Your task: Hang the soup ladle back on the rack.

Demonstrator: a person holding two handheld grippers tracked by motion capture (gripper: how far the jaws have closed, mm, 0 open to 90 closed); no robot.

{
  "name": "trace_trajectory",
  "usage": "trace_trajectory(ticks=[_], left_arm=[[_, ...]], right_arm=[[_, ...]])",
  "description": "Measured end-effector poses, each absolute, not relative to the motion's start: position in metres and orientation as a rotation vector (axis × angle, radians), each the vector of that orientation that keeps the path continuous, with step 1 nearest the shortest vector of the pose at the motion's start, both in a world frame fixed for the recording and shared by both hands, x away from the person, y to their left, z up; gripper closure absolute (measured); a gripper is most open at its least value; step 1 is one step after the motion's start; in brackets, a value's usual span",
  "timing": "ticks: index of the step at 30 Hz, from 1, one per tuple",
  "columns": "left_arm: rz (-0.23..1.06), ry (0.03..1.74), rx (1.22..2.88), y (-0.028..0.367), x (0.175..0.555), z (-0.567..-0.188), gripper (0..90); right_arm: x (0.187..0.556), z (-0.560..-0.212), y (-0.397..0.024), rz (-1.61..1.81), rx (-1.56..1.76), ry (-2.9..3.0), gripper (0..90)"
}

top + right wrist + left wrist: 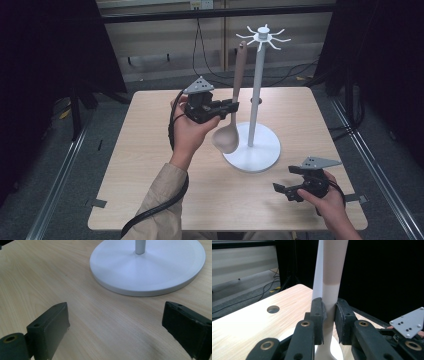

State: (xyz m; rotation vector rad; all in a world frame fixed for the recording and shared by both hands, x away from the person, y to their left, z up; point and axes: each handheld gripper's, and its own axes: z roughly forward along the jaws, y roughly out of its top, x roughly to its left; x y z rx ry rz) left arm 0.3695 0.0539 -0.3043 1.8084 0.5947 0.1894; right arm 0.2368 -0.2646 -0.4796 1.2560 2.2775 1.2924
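Left gripper [234,106] clamps the handle of a beige spoon [231,112] partway down its length, as seen from the high view; spoon stands nearly upright, bowl low and just above the round base of a white utensil stand [256,120], handle top up near the stand's ring of hooks. Left hand [190,131] holds that gripper above the middle of the light wooden table [150,150]. Right gripper [286,190] sits low at the near right part of the table in the right hand [330,200], jaws parted with nothing between them, well apart from the spoon and near the stand's base. Left gripper view: left gripper [329,320] has both black pads pressed on the spoon [331,290] handle, which runs straight up between them; the stand's white pole [318,272] is just behind it, touching or not cannot be told. A round hole shows in the table [249,322] top, and the right gripper's grey plate lies at far right. Right gripper view: right gripper [115,332] jaws stand wide over bare table [50,277]; the stand [147,267] base lies ahead, apart from the pads.
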Motion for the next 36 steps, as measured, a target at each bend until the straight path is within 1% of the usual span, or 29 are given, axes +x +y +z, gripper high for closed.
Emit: trace_trajectory(ticks=[17, 36], left_arm=[[0.172, 0.615, 1.79, 0.051, 0.376, -0.307, 76.4], [0.173, 0.617, 1.806, 0.048, 0.381, -0.309, 74.8]], right_arm=[[0.237, -0.48, -0.264, 1.291, 1.261, 2.279, 7.0], [0.237, -0.48, -0.265, 1.294, 1.26, 2.28, 7.0]])
